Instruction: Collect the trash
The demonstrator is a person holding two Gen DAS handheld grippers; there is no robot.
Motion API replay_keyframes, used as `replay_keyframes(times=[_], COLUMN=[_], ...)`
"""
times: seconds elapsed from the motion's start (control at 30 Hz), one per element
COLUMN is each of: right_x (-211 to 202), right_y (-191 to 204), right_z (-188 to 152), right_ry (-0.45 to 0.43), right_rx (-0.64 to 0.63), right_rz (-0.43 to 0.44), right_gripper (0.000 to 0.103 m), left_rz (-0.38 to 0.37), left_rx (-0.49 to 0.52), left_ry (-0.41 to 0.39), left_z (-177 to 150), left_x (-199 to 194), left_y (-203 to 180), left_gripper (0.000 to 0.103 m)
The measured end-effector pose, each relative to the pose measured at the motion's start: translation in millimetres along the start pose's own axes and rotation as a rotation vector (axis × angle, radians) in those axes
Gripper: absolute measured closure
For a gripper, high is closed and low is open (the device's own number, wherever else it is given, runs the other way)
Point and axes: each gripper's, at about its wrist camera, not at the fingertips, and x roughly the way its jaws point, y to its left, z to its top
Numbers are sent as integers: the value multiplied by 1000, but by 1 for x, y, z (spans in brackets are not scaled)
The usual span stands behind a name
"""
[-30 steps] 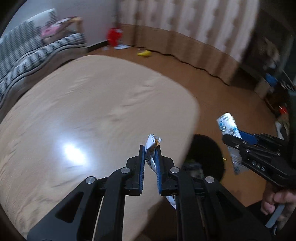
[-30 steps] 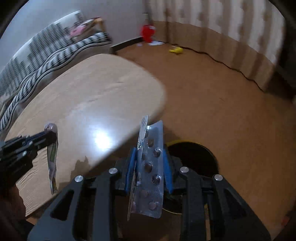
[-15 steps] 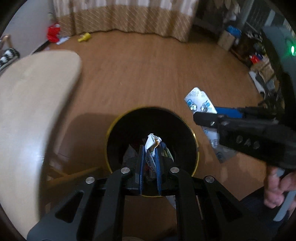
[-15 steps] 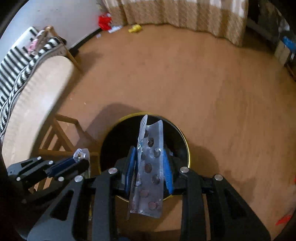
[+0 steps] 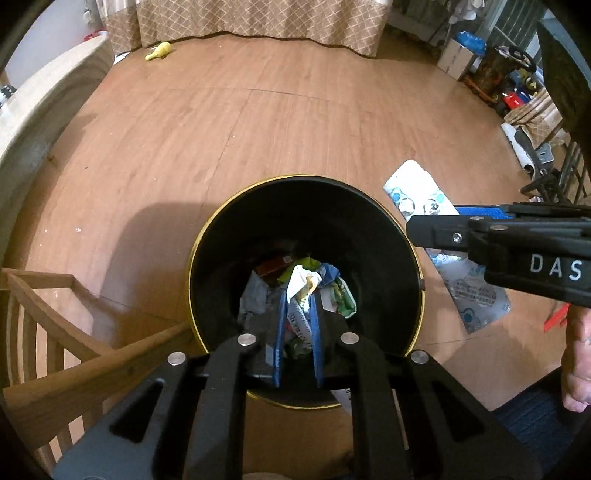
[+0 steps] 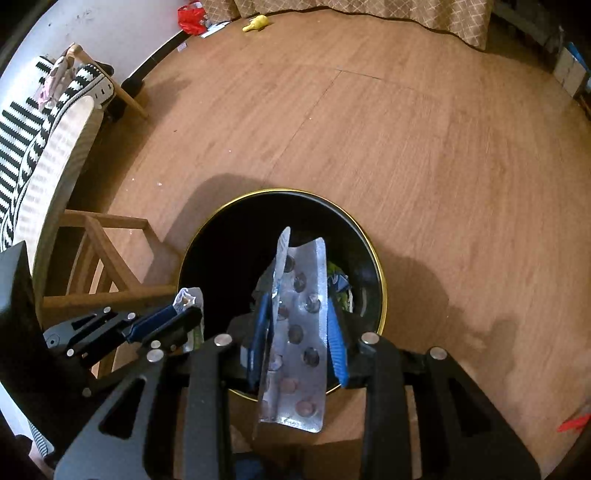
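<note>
Over the bin [image 5: 402,236], left tongs [image 5: 298,321] clench a wrapper [image 5: 301,286]; right tongs [image 6: 297,328], just easing wider, grasp a blister pack [image 6: 303,332].

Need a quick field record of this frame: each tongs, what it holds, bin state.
left tongs: shut on crumpled wrapper, above the bin mouth
right tongs: blister packs between the pads, jaws have just been opening a little, packs not yet dropped
bin: black, gold rim, on wooden floor; already holds mixed trash
nearby: wooden chair beside bin; yellow object on floor by curtain
stage: both items over bin, neither released
</note>
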Motion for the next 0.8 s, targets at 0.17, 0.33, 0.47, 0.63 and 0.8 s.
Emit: replay_keyframes(times=[0.17,0.33,0.47,0.63,0.8], right_x=[-9,-14,-28,-66,-121], right_y=[-5,-13,-15,12,89], right_z=[5,7,5,8,3], right_ry=[-57,-88,-147,-289,-442], right_rx=[33,79,102,58,-78], right_rz=[-6,0,4,-14,84], right_gripper=[32,32,30,27,19], left_rz=[15,7,18,43,123], left_rx=[15,22,-3,-90,-186], left_ry=[-9,-23,-83,-209,-360], left_z=[-3,-2,-2,-14,-55], left_x=[-2,-13,-42,-121,-224], left_y=[-8,-13,-12,10,53], left_gripper=[27,27,16,13,10])
